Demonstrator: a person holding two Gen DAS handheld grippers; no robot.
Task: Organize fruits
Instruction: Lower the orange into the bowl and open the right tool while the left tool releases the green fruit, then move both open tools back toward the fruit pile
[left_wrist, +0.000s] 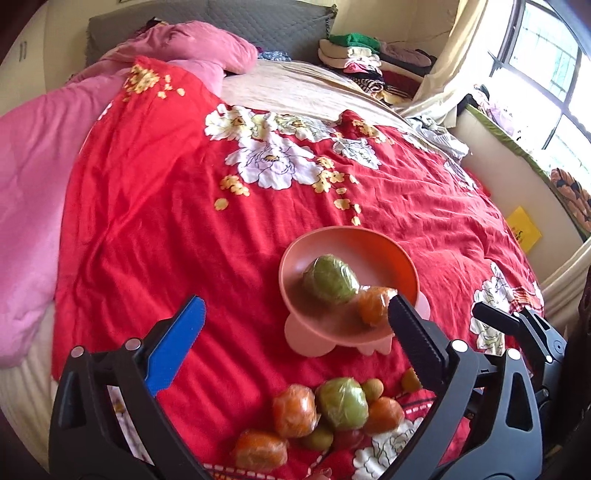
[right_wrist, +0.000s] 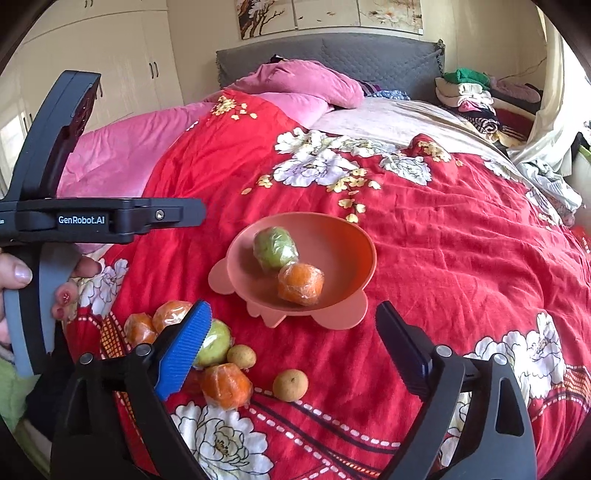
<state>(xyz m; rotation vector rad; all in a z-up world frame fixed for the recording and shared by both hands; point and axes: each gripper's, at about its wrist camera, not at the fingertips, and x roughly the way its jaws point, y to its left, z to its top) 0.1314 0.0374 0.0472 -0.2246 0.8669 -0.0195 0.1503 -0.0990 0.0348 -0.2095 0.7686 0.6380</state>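
A pink footed bowl (left_wrist: 373, 247) (right_wrist: 332, 225) stands on the red flowered bedspread. In it lie a wrapped green fruit (left_wrist: 330, 278) (right_wrist: 275, 247) and a wrapped orange (left_wrist: 375, 304) (right_wrist: 301, 284). On the spread in front of the bowl lies a heap of loose fruit: wrapped oranges (left_wrist: 293, 410) (right_wrist: 225, 386), a green fruit (left_wrist: 343, 402) (right_wrist: 216, 343) and small tan round fruits (right_wrist: 290, 384). My left gripper (left_wrist: 295, 301) hovers open above the heap, just short of the bowl. My right gripper (right_wrist: 293, 308) is open too, in front of the bowl, with nothing between its fingers.
A hand (right_wrist: 18, 273) holds the left tool at the left edge of the right wrist view. Pink quilts (left_wrist: 33, 192) lie along the bed's left side. Folded clothes (left_wrist: 354, 55) are stacked at the headboard's right. A low ledge (left_wrist: 517, 184) runs under the window.
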